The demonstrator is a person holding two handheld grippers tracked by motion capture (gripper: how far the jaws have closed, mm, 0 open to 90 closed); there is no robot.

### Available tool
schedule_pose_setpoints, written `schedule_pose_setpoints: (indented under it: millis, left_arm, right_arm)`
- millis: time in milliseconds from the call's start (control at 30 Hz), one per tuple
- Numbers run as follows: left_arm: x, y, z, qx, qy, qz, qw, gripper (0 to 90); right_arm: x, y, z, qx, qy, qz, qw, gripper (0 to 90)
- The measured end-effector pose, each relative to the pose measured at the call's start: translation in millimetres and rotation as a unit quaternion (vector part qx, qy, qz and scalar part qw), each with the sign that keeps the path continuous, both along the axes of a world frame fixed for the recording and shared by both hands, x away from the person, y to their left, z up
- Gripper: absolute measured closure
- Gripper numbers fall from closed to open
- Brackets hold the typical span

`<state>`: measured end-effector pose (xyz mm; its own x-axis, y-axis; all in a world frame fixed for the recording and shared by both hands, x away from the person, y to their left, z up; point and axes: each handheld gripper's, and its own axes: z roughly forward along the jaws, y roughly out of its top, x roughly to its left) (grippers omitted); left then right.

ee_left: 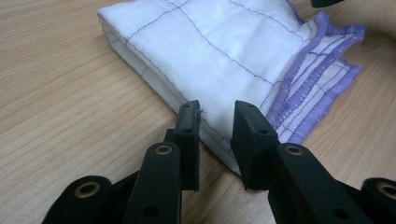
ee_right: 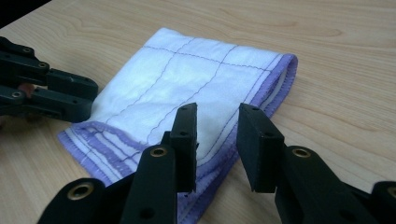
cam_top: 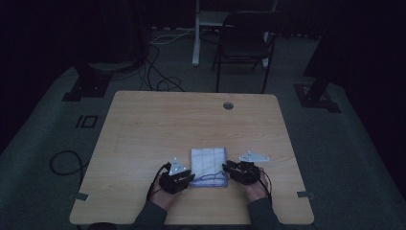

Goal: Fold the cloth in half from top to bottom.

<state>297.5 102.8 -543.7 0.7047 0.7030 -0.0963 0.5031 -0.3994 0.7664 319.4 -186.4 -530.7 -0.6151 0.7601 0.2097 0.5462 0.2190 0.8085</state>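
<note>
Taking the folded white cloth as the landmark, the left claw is sitting at its left near corner, jaws standing partly apart and gripping nothing. The right claw is waiting at its right near corner, equally close, jaws also parted and empty. The cloth is lying on the pale wooden bench, long axis running away from the person, dark room around
</note>
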Motion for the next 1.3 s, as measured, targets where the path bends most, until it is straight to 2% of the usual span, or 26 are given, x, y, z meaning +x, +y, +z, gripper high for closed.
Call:
schedule_pose_setpoints:
  millis: [167, 233, 300, 333, 500, 667, 800, 833, 933, 1000, 1167, 1300]
  left_arm:
    - [0.1, 1.3, -0.7, -0.003, 0.003, 0.001, 1.0000, 72.7]
    - [0.3, 1.8, -1.0, -0.006, 0.005, 0.002, 1.0000, 72.5]
    - [0.7, 2.1, -1.2, -0.008, 0.006, 0.003, 0.9999, 72.5]
    - [0.8, 2.2, -1.2, -0.009, 0.007, 0.003, 0.9999, 72.4]
    - [1.4, 3.5, -1.2, -0.011, 0.008, 0.006, 0.9999, 71.8]
    - [0.2, 5.3, -0.3, -0.012, 0.000, 0.015, 0.9998, 68.9]
    - [0.7, 11.2, 1.3, -0.026, -0.007, 0.034, 0.9991, 68.1]
    - [1.6, 14.5, 1.5, -0.034, -0.006, 0.042, 0.9985, 67.7]
    - [3.4, 21.3, 1.7, -0.036, -0.005, 0.063, 0.9974, 66.5]
    - [5.4, 26.1, 1.6, -0.047, -0.002, 0.078, 0.9958, 65.3]
    - [9.6, 32.2, 0.2, -0.060, 0.012, 0.095, 0.9936, 63.8]
    - [11.2, 32.8, -0.3, -0.059, 0.017, 0.097, 0.9934, 62.8]
  right_arm:
    - [-0.2, 4.3, -4.2, -0.013, 0.008, 0.012, 0.9998, 65.0]
    - [-2.5, 5.8, -5.9, -0.030, 0.007, 0.012, 0.9995, 63.4]
    - [-3.3, 5.5, -6.6, -0.032, 0.007, 0.014, 0.9994, 62.9]
    - [-5.5, 4.6, -9.5, -0.041, 0.007, 0.014, 0.9990, 61.5]
    - [-7.8, -0.1, -12.5, -0.042, 0.015, 0.009, 0.9990, 58.7]
    - [-6.5, -4.8, -13.0, -0.047, 0.016, -0.004, 0.9987, 58.3]
    - [-4.8, -9.8, -12.6, -0.063, 0.008, -0.026, 0.9977, 58.4]
    - [-4.1, -11.9, -12.3, -0.060, 0.009, -0.032, 0.9977, 58.5]
    - [-1.4, -18.2, -11.4, -0.056, 0.007, -0.049, 0.9972, 58.4]
    - [0.0, -21.0, -11.2, -0.056, 0.006, -0.058, 0.9968, 58.4]
    - [5.0, -26.3, -11.4, -0.060, 0.005, -0.076, 0.9953, 58.4]
    - [8.1, -29.6, -11.5, -0.061, 0.005, -0.086, 0.9944, 58.3]
